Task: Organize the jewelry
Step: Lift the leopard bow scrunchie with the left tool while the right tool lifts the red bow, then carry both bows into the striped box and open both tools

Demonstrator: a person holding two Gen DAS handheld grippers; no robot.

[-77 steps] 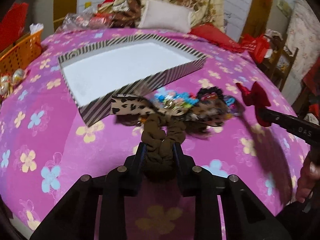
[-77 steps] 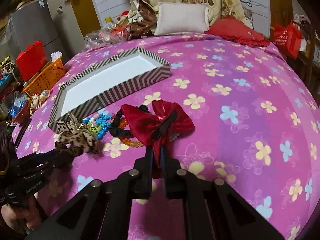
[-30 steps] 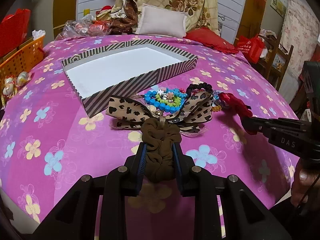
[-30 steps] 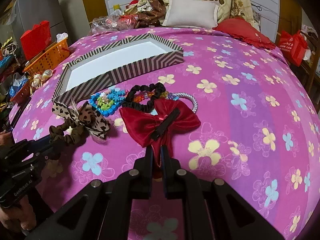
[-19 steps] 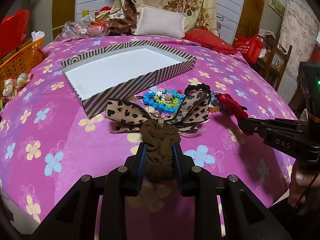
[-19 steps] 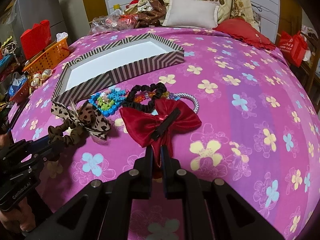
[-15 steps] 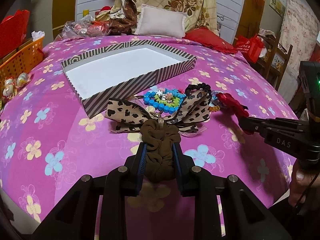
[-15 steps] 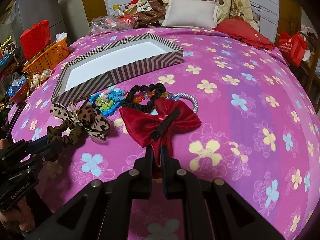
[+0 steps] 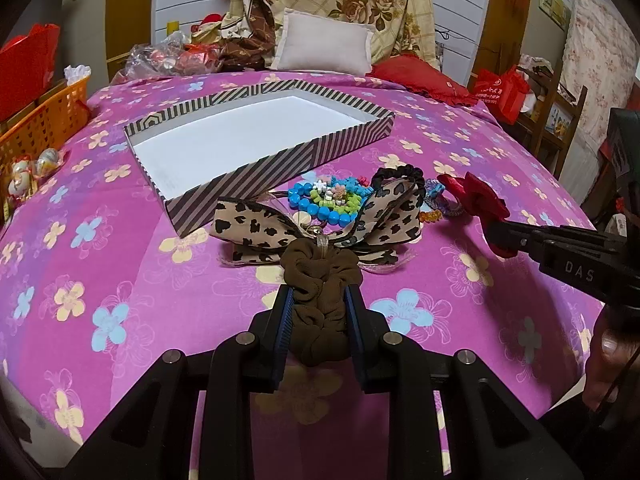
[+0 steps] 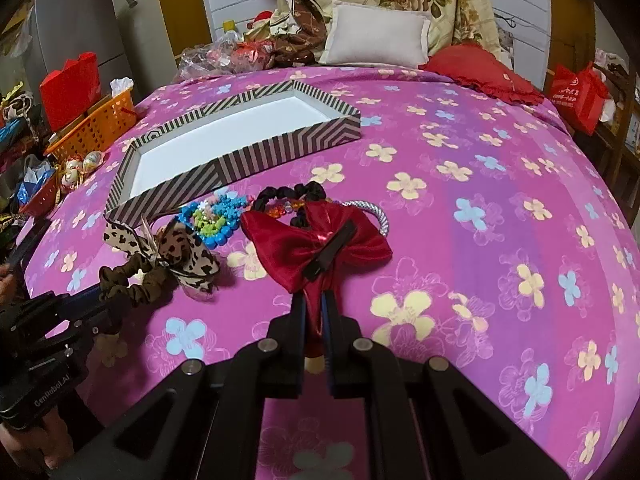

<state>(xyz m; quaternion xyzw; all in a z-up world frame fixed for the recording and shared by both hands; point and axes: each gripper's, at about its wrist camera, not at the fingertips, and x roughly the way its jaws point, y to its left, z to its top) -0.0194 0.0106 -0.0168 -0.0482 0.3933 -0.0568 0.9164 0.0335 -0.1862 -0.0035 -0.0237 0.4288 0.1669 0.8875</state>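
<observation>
My left gripper (image 9: 319,295) is shut on a brown scrunchie with a leopard-print bow (image 9: 320,232); it also shows in the right wrist view (image 10: 168,252). My right gripper (image 10: 313,307) is shut on a red satin bow (image 10: 316,242), seen from the left wrist view (image 9: 474,196) at the right. Between them on the pink flowered bedspread lie a blue and green bead bracelet (image 9: 328,204), a black scrunchie (image 10: 292,196) and a silver band (image 10: 376,212). A striped box (image 9: 256,176) with a bare white inside stands just behind the pile.
An orange basket (image 9: 44,120) and small trinkets (image 9: 28,168) sit at the left edge. A white pillow (image 9: 324,46), a red cushion (image 9: 416,76) and bags (image 9: 172,60) lie at the bed's head. A red bag (image 9: 500,92) and wooden chair (image 9: 560,120) stand right.
Both grippers have drawn back a little from the box and pile since the earliest frames, each still holding its bow. Over the last second almost nothing has moved.
</observation>
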